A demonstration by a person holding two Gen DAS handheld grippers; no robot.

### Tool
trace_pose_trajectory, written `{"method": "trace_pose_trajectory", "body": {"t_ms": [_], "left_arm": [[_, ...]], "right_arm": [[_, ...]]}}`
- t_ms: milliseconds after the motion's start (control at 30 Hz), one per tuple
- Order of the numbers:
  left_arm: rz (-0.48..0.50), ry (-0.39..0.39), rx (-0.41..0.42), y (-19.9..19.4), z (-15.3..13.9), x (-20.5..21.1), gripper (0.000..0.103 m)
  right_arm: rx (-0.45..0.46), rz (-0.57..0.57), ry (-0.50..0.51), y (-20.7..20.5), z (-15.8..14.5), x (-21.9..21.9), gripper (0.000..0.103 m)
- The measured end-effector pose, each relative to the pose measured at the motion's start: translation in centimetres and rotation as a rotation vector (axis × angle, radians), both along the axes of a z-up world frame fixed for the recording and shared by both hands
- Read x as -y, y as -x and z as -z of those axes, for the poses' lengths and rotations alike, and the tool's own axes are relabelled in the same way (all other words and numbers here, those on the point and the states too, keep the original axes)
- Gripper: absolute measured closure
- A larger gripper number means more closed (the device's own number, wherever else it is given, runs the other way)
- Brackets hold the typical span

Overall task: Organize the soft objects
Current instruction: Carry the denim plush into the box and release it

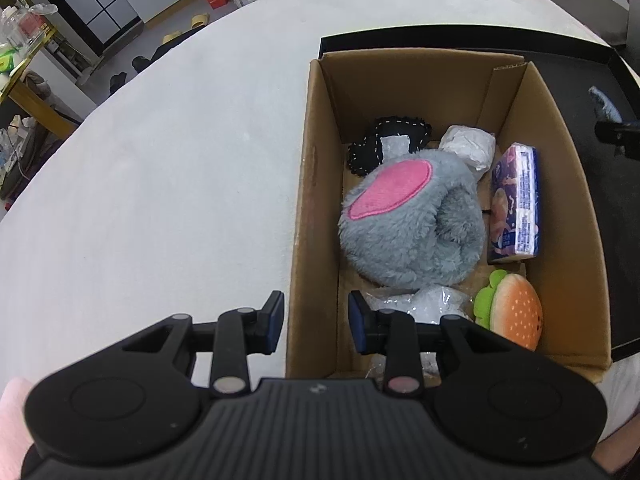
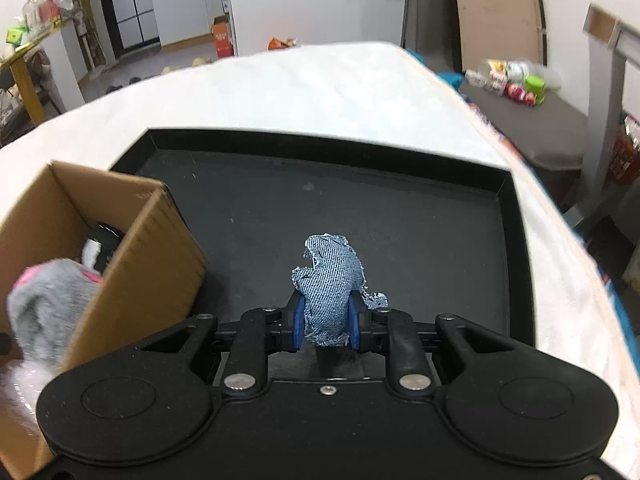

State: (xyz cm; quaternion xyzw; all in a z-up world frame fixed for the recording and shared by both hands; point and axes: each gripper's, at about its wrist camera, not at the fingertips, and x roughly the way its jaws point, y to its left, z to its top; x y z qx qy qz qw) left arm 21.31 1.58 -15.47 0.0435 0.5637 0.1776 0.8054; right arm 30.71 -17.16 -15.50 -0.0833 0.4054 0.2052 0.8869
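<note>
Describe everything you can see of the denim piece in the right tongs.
The denim piece is a small scrap of blue-and-white twill cloth with frayed, ragged edges, bunched into an upright lump. The right tongs are shut on its lower part, blue pads pressing both sides; its top rises above them and a frayed corner sticks out to the right. It is over the black tray, right of the cardboard box. Whether it touches the tray floor cannot be told.

A frayed denim piece [image 2: 328,284] is standing upright over the black tray [image 2: 400,216]. In the cardboard box [image 1: 316,184] a grey plush [image 1: 408,220] with a pink patch is lying in the middle, a black stitched toy [image 1: 384,140] behind it, a tissue pack [image 1: 516,204] and burger plush [image 1: 512,312] sitting by the right wall
</note>
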Motion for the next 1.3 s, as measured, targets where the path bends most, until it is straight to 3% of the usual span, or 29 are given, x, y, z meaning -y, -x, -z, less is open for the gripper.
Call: {"method": "trace_pose_trajectory", "body": {"t_ms": [367, 1067, 1300], "left_arm": [[0.021, 0.033, 0.023, 0.8, -0.8, -0.2, 0.070], [0.020, 0.121, 0.087, 1.7, -1.2, -1.3, 0.075], [0.012, 0.164, 0.109, 1.9, -1.1, -2.2, 0.082]], "right_arm": [[-0.004, 0.062, -0.110, 3.3, -2.7, 0.8, 0.082], [0.016, -0.027, -0.180, 7.8, -5.1, -0.9, 0.082], [0.016, -0.059, -0.213, 9.0, -6.5, -2.6, 0.081]]}}
